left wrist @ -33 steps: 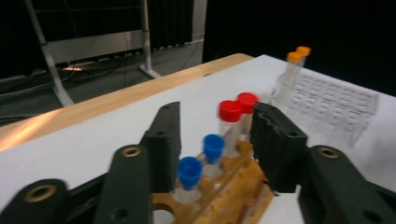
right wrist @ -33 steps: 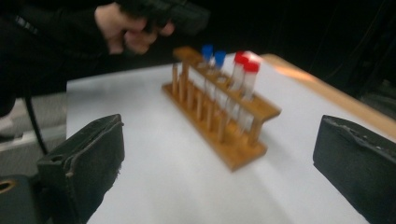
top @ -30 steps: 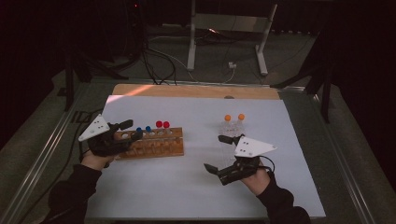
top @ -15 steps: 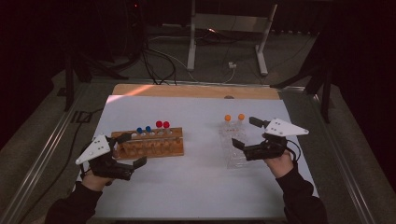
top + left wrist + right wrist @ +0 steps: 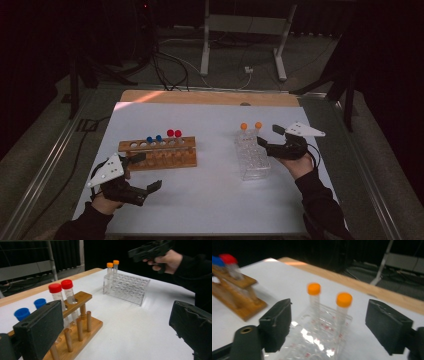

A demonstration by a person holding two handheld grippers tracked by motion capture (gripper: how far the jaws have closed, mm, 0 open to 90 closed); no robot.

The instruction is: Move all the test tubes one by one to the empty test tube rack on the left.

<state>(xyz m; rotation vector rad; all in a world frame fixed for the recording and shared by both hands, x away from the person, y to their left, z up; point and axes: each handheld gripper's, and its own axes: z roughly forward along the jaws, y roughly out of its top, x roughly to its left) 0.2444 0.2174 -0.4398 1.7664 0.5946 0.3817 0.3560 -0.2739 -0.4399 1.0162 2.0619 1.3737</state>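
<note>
Right gripper view: two orange-capped tubes stand in the clear rack just ahead of the right gripper, between the lines of its jaws, which have just been closing and hold nothing. The left gripper hangs wide open and empty, the wooden rack beside its left jaw.

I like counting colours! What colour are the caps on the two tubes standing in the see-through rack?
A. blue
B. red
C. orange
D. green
C. Both tubes standing in the clear rack have orange caps, seen up close in the right gripper view; the red and blue caps are over on the wooden rack.
</note>
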